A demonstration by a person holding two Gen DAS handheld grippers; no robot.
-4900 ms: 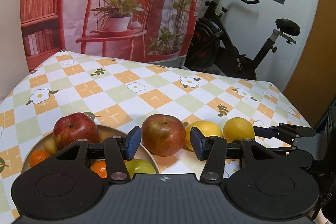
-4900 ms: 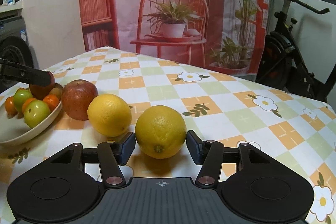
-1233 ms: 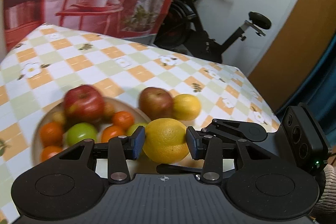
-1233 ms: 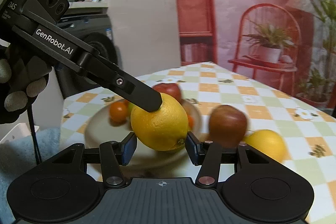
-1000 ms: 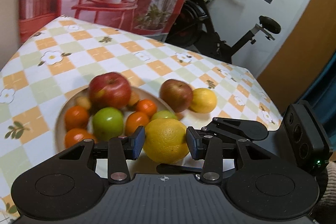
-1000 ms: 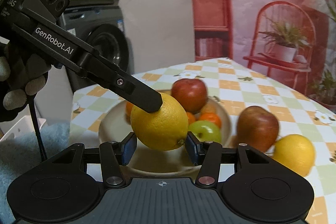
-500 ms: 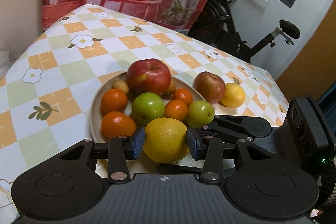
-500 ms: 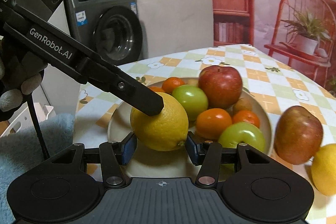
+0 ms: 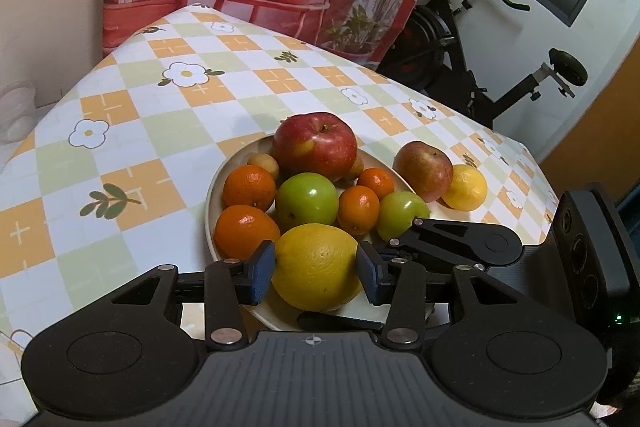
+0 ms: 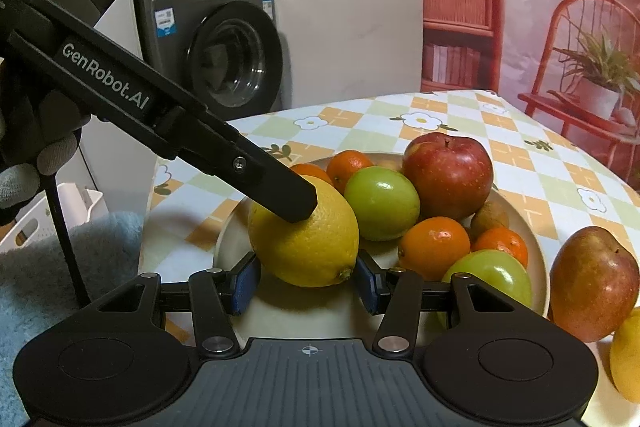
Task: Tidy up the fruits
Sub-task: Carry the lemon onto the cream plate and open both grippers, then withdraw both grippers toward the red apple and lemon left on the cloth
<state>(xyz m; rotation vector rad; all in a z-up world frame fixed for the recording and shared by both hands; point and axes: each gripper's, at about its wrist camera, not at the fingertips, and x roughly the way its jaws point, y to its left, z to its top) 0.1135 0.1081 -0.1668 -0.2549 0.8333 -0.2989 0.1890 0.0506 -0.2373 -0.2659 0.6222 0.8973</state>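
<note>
**Hand-held grippers set a lemon over the plate; two fruits wait outside**

Your left hand-held gripper (image 9: 316, 269) has its blue pads pressed on either side of the large yellow dimpled lemon (image 9: 317, 266), and your right hand-held gripper (image 10: 306, 281) brackets the same lemon (image 10: 304, 237) from the other direction, its pads touching or nearly touching the peel. So both are narrowed on one fruit, with a left finger (image 10: 276, 187) resting on top of the lemon in the right wrist view. Whether the right one actually bears any load I cannot tell.

The lemon sits low over the near edge of the round cream ceramic plate (image 9: 212, 199), on the only bare patch of it; I cannot say for sure if it already rests there. The plate stands toward the near edge of the checked orange-and-green flowered surface (image 9: 120, 131).

Already on the plate: a big red apple (image 9: 315, 145) at the far edge, two green round fruits (image 9: 307, 201), several small orange tangerines (image 9: 247, 231) and a couple of small brownish fruits, packed close together.

Left to do, by my judgement: let go of this lemon, then bring in the reddish-green apple (image 9: 423, 169) and the smaller yellow lemon (image 9: 466, 187), which lie touching each other on the surface just beside the plate's right edge. Room is tight, so you will likely need to stack or nudge.
</note>
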